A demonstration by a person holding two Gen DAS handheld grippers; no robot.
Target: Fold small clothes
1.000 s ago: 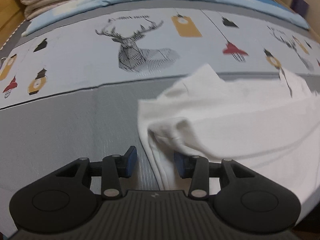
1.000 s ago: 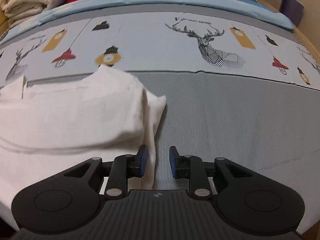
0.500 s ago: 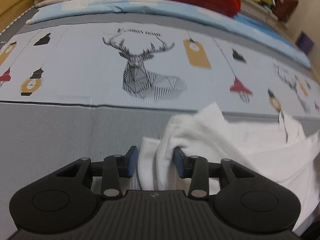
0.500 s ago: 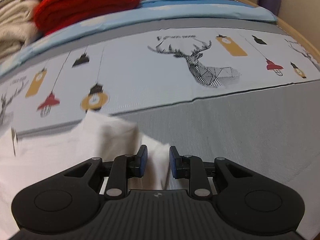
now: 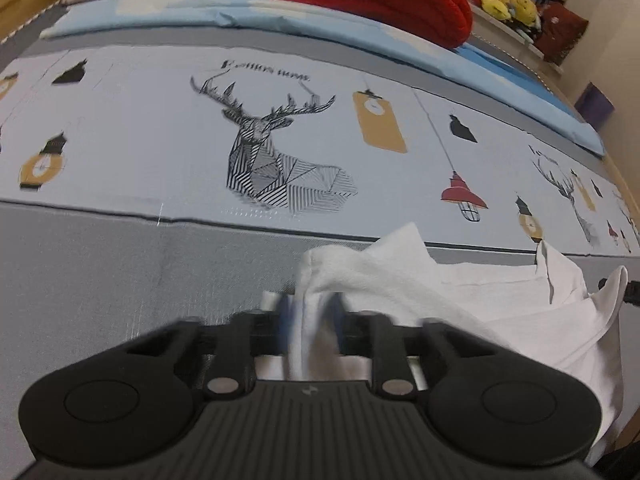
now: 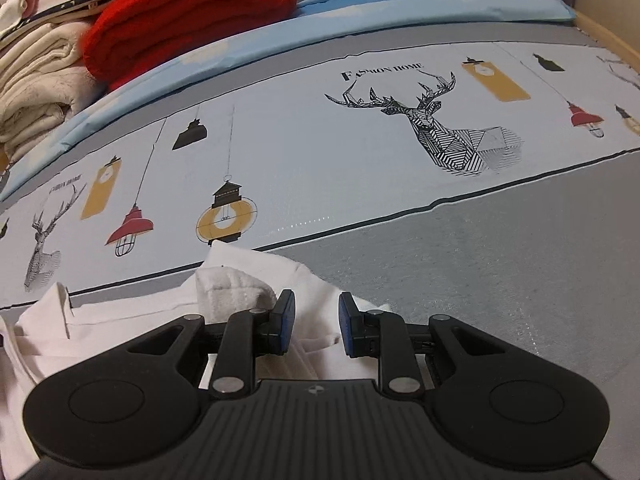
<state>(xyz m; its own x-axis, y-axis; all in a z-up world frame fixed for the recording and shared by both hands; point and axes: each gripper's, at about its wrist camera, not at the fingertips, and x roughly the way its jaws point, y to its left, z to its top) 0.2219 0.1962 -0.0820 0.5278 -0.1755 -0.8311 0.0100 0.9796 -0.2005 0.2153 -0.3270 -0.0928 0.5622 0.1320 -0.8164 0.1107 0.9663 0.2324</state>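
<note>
Left gripper (image 5: 310,322) blurred, pinching a bunched fold of white garment (image 5: 460,304); right gripper (image 6: 316,320) parted, astride garment's right edge on bedsheet (image 6: 500,260).

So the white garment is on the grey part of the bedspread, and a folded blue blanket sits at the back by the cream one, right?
Not quite: the folded blanket at the back is red, as the right wrist view shows. The rest holds.
</note>
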